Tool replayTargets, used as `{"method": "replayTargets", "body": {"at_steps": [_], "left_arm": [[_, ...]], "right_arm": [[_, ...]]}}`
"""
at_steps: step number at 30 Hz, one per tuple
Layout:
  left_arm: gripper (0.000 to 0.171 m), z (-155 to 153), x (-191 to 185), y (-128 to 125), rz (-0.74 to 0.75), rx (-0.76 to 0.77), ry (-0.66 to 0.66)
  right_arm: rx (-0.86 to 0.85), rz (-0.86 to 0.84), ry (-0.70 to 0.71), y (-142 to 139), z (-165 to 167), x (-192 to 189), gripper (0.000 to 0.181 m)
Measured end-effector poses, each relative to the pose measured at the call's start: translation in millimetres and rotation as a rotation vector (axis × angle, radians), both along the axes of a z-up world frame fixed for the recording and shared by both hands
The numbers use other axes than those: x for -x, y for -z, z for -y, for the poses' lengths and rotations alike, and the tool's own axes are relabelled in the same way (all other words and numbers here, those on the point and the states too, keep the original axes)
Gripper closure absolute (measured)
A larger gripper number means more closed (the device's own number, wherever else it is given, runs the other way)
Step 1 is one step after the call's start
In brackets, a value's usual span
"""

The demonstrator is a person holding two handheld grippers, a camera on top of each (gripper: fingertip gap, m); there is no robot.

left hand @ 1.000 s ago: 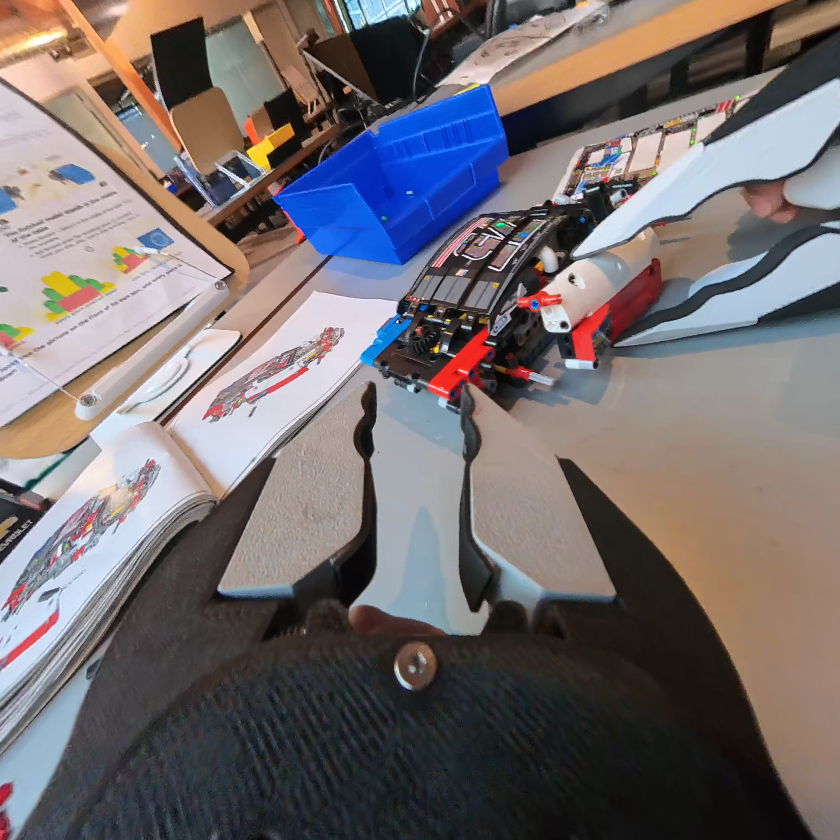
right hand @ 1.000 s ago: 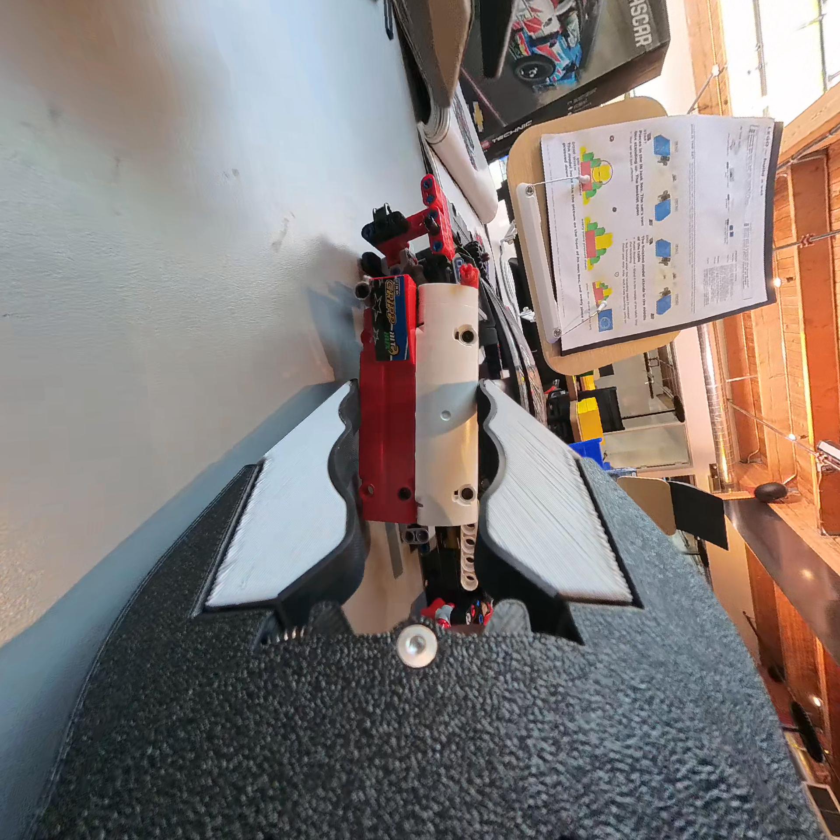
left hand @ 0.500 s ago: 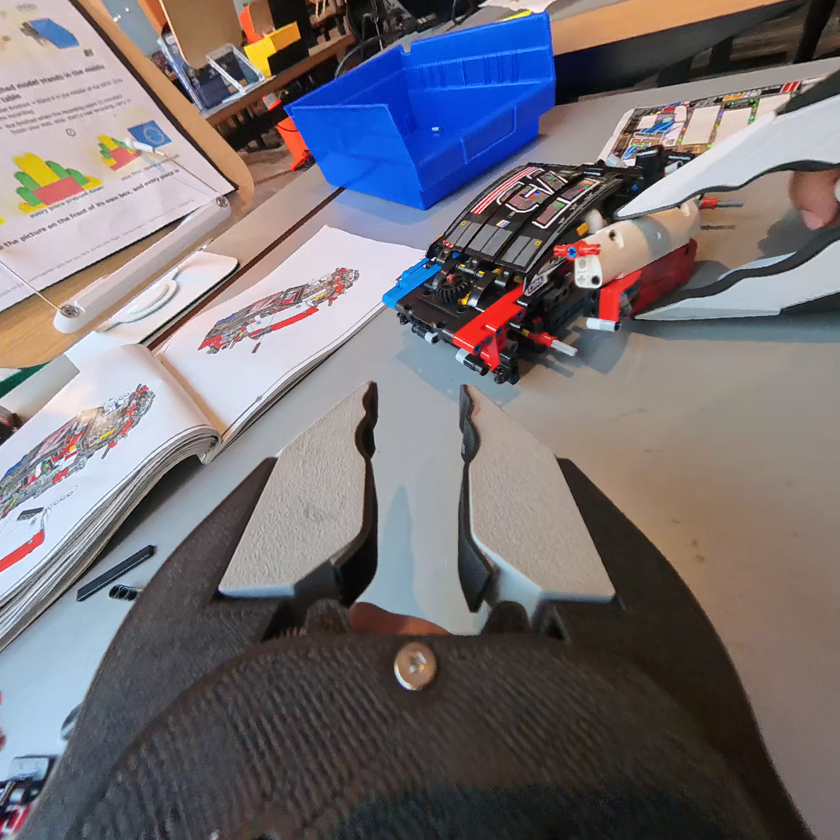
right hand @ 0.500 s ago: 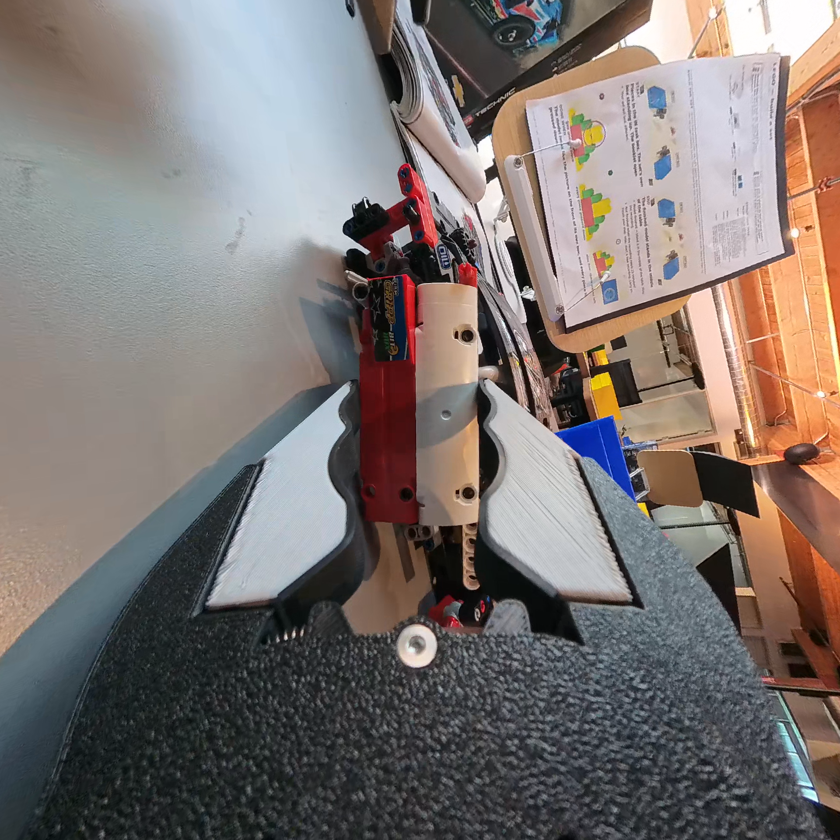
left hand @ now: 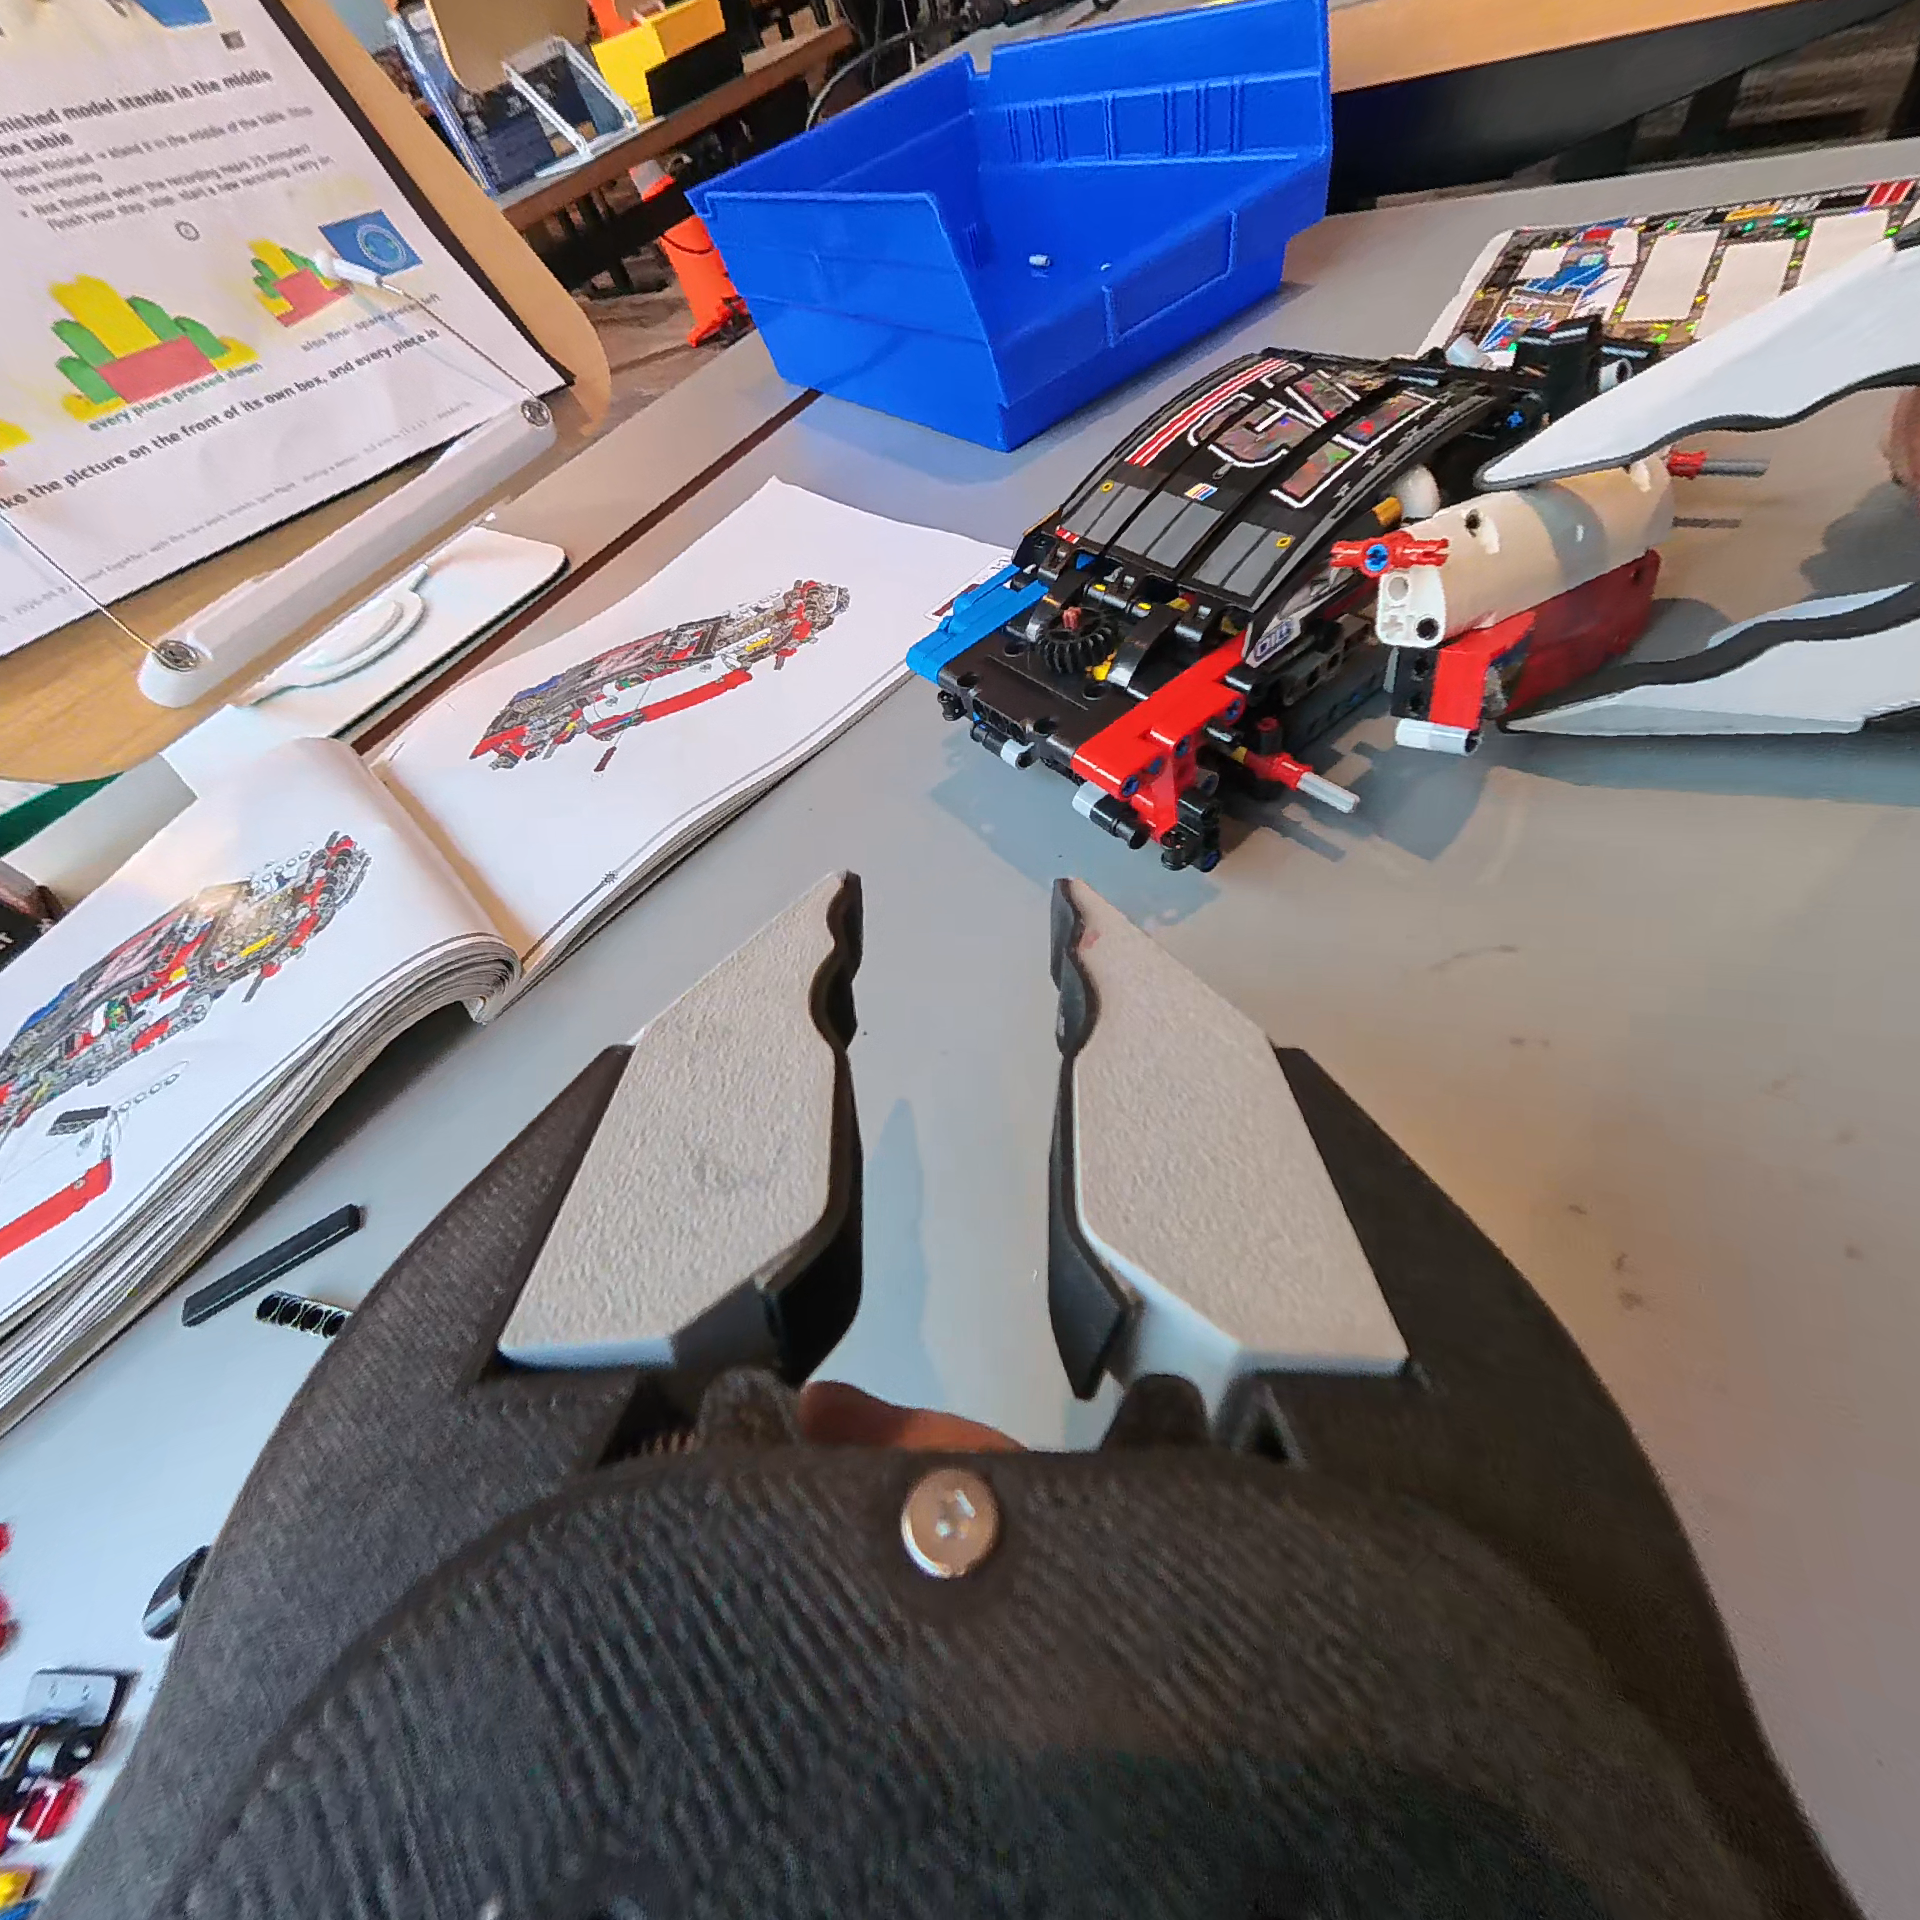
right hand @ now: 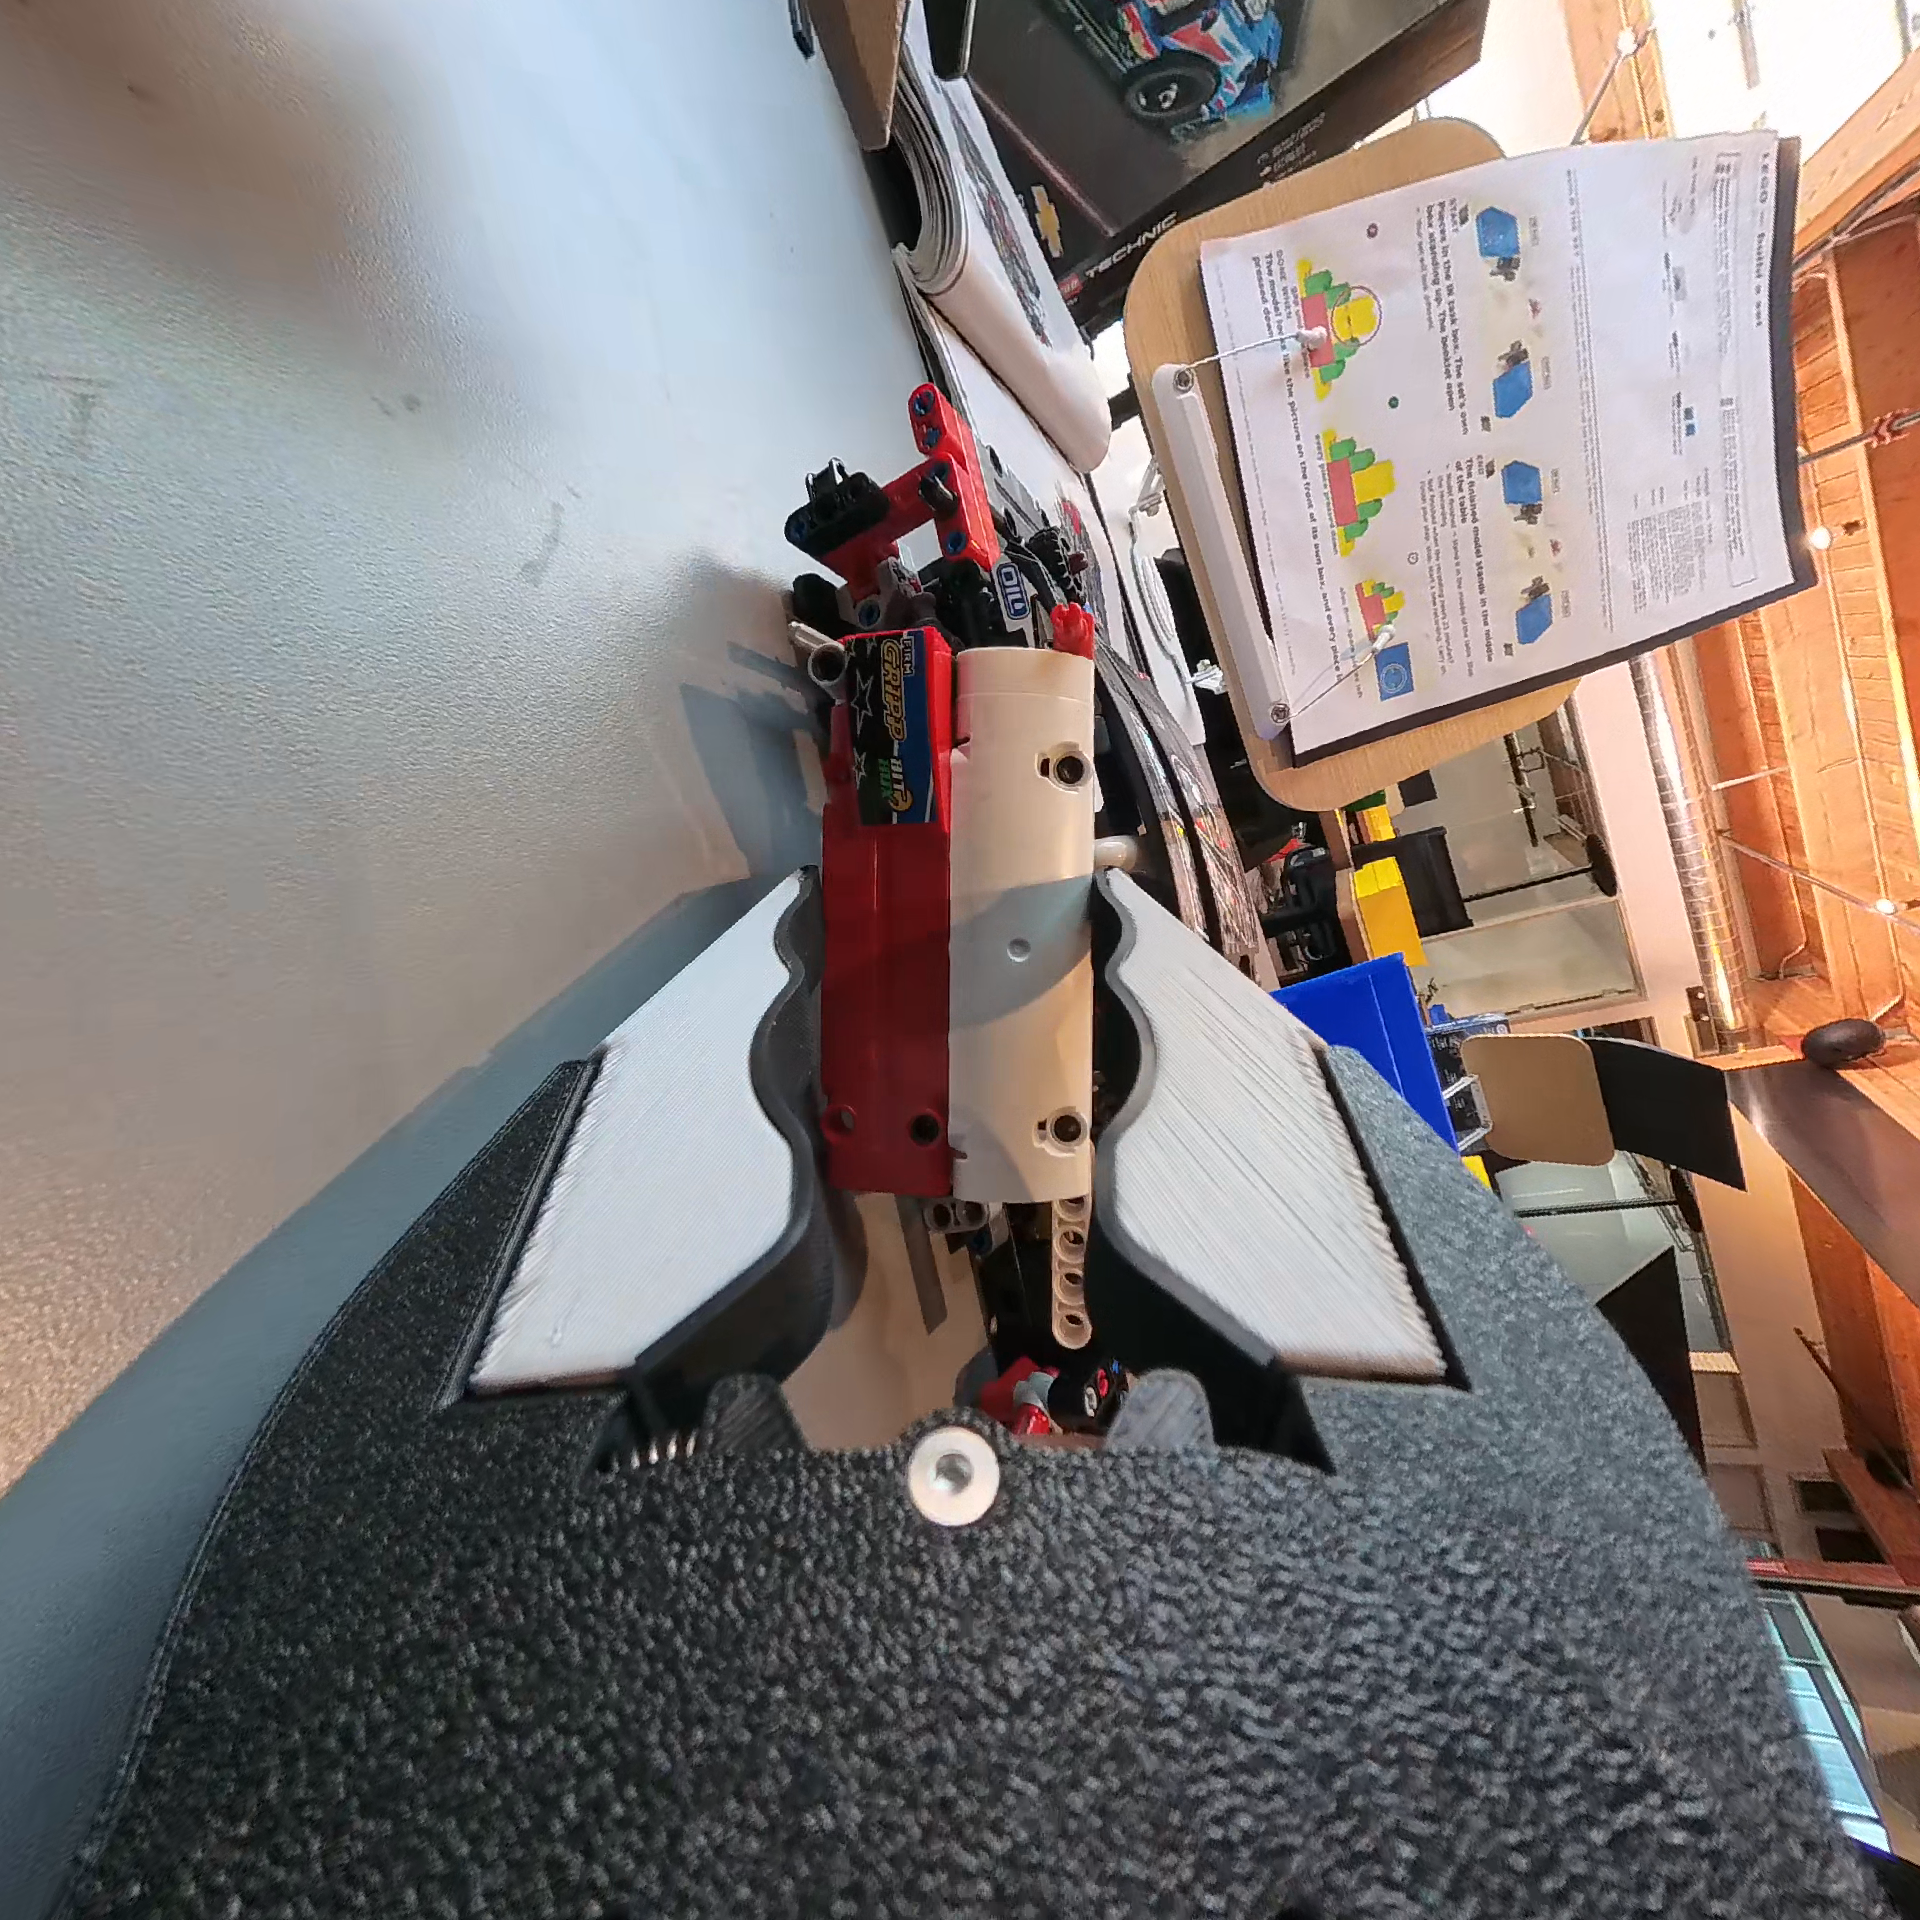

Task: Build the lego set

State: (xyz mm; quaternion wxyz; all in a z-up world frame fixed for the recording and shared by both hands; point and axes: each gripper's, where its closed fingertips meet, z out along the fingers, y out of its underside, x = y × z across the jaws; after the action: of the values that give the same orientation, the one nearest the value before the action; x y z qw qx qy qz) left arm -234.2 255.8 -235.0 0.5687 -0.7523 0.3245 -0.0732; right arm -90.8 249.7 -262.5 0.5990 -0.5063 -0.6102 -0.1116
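A partly built black, red and white lego car (left hand: 1278,582) lies on the grey table (left hand: 1507,1091). My right gripper (right hand: 951,899) is turned on its side and shut on the car's red and white side panels (right hand: 956,935); it also shows in the left wrist view (left hand: 1745,540), clamped on the car's right end. My left gripper (left hand: 954,904) is open and empty, low over the table, a short way in front of the car. The open instruction booklet (left hand: 499,831) lies to its left.
A blue bin (left hand: 1039,239) stands behind the car. A sticker sheet (left hand: 1683,260) lies at the back right. A clipboard stand with a printed sheet (left hand: 208,291) is at the left. Small loose parts, among them a black beam (left hand: 270,1262), lie near the booklet. The set's box (right hand: 1174,114) is behind. The left gripper's tips are roughly 15 centimetres from the right gripper's.
My left gripper has pulled back from the car and risen, so the car looks farther off and more of the booklet and loose parts show. My right gripper keeps its hold on the car.
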Motion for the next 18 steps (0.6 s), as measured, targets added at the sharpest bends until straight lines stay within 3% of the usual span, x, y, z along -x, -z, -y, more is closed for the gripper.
{"method": "replayTargets", "body": {"at_steps": [18], "left_arm": [[0.138, -5.1, 7.1, 2.9, 0.049, 0.058, -0.027]], "right_arm": [[0.008, -0.006, 0.0, -0.2, 0.0, -0.2, 0.132]]}}
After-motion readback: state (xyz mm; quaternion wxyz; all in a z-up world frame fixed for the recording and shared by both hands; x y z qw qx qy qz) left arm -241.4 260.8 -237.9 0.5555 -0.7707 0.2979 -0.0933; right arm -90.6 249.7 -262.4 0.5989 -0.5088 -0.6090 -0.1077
